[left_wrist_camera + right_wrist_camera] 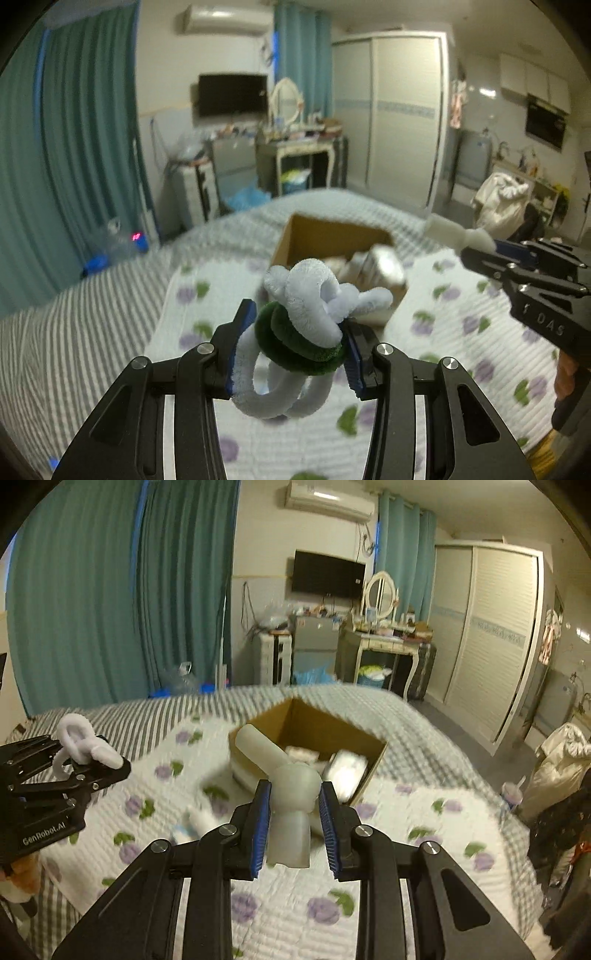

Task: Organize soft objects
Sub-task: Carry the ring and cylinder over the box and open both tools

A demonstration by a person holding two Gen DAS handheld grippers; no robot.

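A bed with a grey striped cover fills the lower part of both views; on it lies a white quilt with purple flowers and green leaves; on the quilt stands an open cardboard box, and pale soft items lie inside it, blurred. The left gripper is held above the quilt, on the near side of the box; its blue pads are clamped on a bundle of fuzzy rings, white ones and one dark green. The right gripper hangs near the box as well; its jaws are closed tight on a pale rubbery piece with a round middle and a tube-like arm that points toward the box.
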